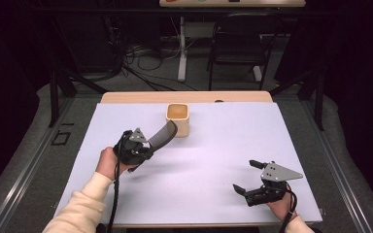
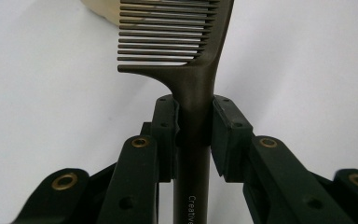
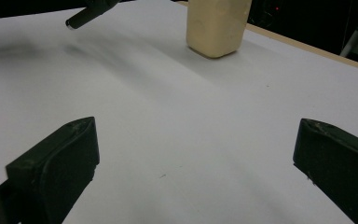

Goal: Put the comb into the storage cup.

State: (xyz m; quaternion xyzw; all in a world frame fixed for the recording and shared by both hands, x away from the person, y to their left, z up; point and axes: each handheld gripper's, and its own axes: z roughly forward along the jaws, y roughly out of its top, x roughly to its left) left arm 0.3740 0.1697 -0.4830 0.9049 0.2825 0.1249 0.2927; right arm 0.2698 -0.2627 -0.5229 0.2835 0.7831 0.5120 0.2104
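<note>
One piece of lettering can be read: pale print on the dark handle of the comb [image 2: 193,140], seen in the left gripper view. It runs lengthwise along the handle toward 6 o'clock, starts "Creative", or close to it, and is cut off by the bottom edge of the view, so the rest of the word or brand cannot be told. It sits just below where the left gripper [image 2: 195,133] clamps the handle between its black jaws.
</note>
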